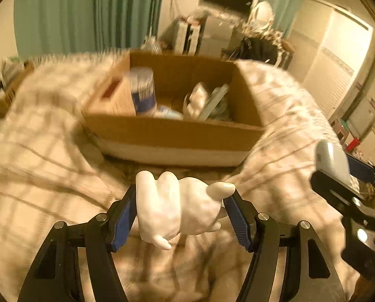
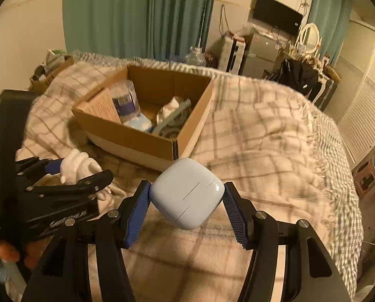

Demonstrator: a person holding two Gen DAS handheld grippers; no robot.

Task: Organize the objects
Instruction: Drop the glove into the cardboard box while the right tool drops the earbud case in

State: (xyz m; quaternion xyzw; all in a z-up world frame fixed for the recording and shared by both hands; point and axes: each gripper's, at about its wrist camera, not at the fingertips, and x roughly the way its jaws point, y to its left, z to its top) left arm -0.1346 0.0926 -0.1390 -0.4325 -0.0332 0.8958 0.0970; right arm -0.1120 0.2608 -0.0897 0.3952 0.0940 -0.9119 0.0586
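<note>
Box point(image 2: 147, 141) on the bed partly filled; left fingers point(image 1: 127, 209) pinch a figurine point(image 1: 180, 209), right fingers point(image 2: 139, 206) a case point(image 2: 187, 193), both still outside.

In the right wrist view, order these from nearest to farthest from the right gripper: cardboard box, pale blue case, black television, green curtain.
1. Pale blue rounded plastic case, held in the right gripper.
2. Open brown cardboard box, ahead on the bed.
3. Green curtain and black television, both by the back wall: too close to call.
</note>
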